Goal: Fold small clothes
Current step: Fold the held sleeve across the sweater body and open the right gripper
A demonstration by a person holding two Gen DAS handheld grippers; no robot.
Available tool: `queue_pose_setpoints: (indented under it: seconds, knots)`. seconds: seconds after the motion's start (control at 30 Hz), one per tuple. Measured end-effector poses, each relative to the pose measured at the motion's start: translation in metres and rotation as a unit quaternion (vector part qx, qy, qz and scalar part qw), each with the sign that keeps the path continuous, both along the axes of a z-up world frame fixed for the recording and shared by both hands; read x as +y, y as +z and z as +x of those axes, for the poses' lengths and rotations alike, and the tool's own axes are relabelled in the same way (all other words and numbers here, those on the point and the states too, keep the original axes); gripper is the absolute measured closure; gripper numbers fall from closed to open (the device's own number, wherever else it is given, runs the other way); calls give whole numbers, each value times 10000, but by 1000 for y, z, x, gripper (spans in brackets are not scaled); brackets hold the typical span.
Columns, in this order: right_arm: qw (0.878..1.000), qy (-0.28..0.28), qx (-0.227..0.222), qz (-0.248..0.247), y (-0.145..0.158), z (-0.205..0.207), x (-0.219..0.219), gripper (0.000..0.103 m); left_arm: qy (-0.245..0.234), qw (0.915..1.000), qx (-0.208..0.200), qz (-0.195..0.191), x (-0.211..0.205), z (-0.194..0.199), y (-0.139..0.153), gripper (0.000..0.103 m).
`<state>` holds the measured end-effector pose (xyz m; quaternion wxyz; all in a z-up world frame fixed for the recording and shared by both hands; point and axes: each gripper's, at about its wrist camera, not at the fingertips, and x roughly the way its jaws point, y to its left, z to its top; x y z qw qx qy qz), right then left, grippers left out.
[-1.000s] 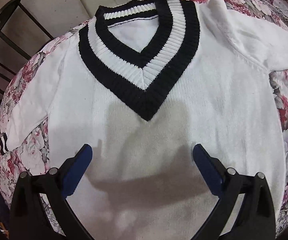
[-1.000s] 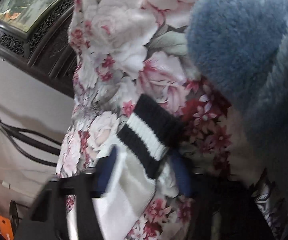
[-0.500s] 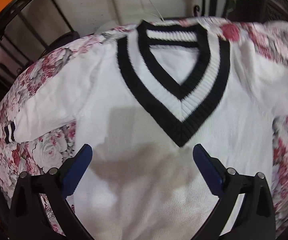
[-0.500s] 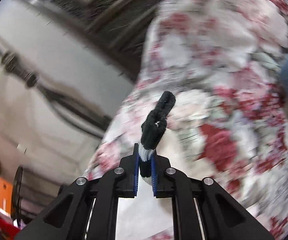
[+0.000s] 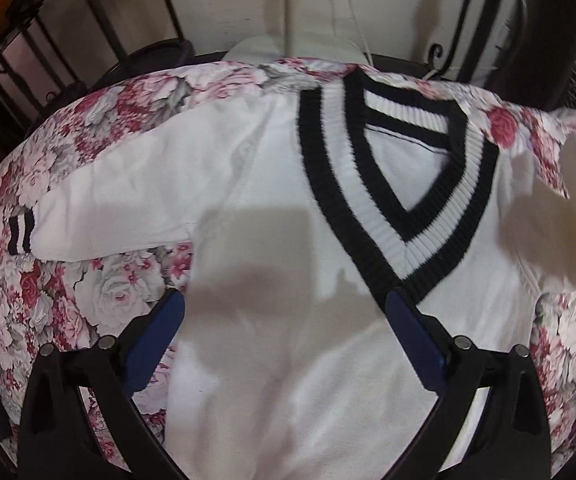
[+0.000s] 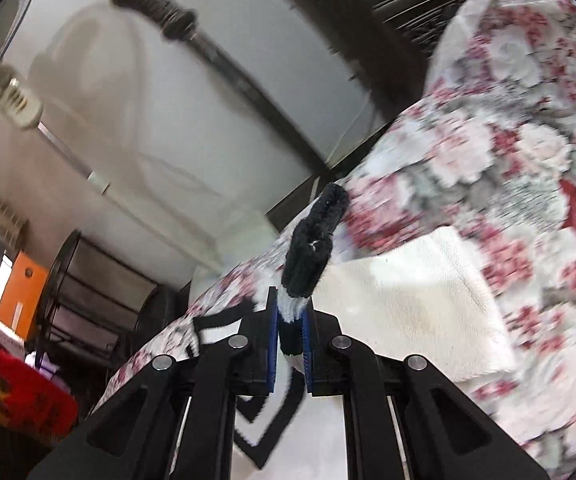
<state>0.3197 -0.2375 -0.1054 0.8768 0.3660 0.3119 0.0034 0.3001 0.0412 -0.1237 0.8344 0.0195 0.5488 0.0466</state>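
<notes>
A small white knit sweater (image 5: 272, 216) with a black-and-white V-neck collar (image 5: 403, 184) lies face up on a floral cloth (image 5: 48, 296). Its left sleeve, with a striped cuff (image 5: 20, 233), stretches out flat to the left. My left gripper (image 5: 284, 320) hovers open over the chest, nothing between its blue pads. The right sleeve (image 5: 555, 208) is lifted and folding in over the body at the right edge. In the right wrist view my right gripper (image 6: 291, 334) is shut on that sleeve's striped cuff (image 6: 311, 256), which sticks up from the jaws; white sleeve fabric (image 6: 411, 304) trails behind.
A pale wall (image 5: 248, 4) and dark metal railings (image 5: 100, 36) stand behind the cloth's far edge. A cord (image 5: 355, 4) hangs down the wall. In the right wrist view an orange box (image 6: 22, 292) and a red item (image 6: 16, 396) sit low at the left.
My right gripper closed on the sleeve cuff and carried it up and inward. The left gripper rose and drifted left, so the collar shifted right in its view.
</notes>
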Motion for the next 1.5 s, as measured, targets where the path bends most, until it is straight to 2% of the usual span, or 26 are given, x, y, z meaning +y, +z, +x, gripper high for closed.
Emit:
queue_pose_setpoints:
  seconds: [0.3,0.47,0.77,0.97,1.17,1.27,1.33,1.4,1.5]
  knots:
    - [9989,456,94,40,-2,23,72,92,186,9998,72,-44,28,1,-4,5]
    - [9966,794,143,-152,-6,33,111,92,318,9994,65,-101,44,1,-3,5]
    - [9911,1213,329,-449,-22,42,157,92,540,9983,125,-190,65,5,-9,5]
    - [9874,1474,340,-456,-31,49,184,92,568,9982,148,-131,71,5,-12,5]
    - [9780,1918,435,-699,-48,52,219,92,716,9970,232,-173,80,8,-17,5]
    - [9703,2205,623,-771,-65,56,234,85,737,9970,226,-100,82,8,-19,5]
    - [9663,2347,673,-818,-71,55,238,75,760,9968,219,-66,82,9,-19,5]
    - [9630,2479,702,-797,-69,53,240,57,787,9967,209,-45,81,10,-19,5]
    - [9614,2598,455,-788,-50,44,234,57,802,9967,146,12,77,12,-17,5]
